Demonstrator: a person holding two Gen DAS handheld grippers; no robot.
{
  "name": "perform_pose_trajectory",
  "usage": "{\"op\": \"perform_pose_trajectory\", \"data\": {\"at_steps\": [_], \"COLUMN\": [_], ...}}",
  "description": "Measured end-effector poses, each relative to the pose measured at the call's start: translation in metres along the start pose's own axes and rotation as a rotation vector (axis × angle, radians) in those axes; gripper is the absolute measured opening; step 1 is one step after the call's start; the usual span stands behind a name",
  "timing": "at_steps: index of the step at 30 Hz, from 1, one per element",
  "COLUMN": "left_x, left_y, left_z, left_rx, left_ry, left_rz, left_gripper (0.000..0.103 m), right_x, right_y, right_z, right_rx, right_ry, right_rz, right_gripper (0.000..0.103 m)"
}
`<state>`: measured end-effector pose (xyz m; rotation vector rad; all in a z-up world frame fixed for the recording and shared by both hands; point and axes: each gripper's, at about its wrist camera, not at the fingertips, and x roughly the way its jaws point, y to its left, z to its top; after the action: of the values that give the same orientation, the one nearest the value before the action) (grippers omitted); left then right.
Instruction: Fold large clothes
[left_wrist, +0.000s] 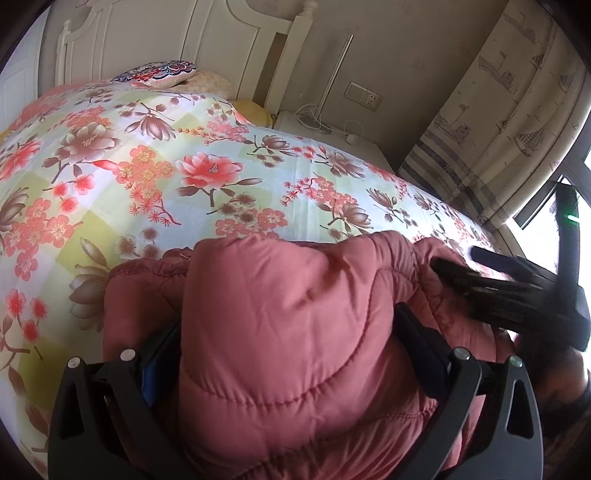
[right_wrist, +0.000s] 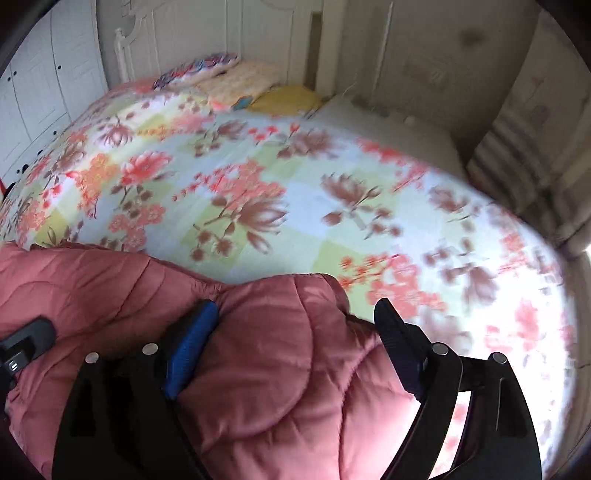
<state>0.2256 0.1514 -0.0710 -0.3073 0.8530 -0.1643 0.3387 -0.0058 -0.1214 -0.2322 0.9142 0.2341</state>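
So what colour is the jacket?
Dusty pink, quilted jacket; clearest in the left wrist view.

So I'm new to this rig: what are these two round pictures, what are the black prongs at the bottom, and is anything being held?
Each picture comes from a camera on a hand-held gripper, looking along its two fingers. The black prongs are those fingers. In the left wrist view, the left gripper is closed on a thick fold of the pink padded jacket, which lies on the floral bedspread. In the right wrist view, the right gripper stands open, with jacket between its fingers but not pinched.
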Motion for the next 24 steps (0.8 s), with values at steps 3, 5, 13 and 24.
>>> {"op": "perform_pose_trajectory", "data": {"at_steps": [3, 5, 13, 24], "left_x": [0.0, 0.0, 0.001, -0.001], "left_y": [0.0, 0.0, -0.004, -0.003], "left_z": [0.0, 0.0, 0.0, 0.0], "left_rx": [-0.003, -0.001, 0.019, 0.023], "left_ry": [0.0, 0.0, 0.003, -0.006], "left_rz": [0.001, 0.004, 0.027, 0.029], "left_gripper": [0.101, 0.101, 0.101, 0.101], "right_x": [-0.044, -0.078, -0.091, -0.155], "right_y": [-0.002, -0.002, 0.04, 0.068], "right_z": [-0.015, -0.032, -0.102, -0.143], "right_rx": [0.034, 0.04, -0.092, -0.137], "right_ry": [-0.12, -0.197, -0.181, -0.316], "right_rz": [0.027, 0.082, 0.169, 0.133], "right_gripper": [0.083, 0.086, 0.092, 0.093]}}
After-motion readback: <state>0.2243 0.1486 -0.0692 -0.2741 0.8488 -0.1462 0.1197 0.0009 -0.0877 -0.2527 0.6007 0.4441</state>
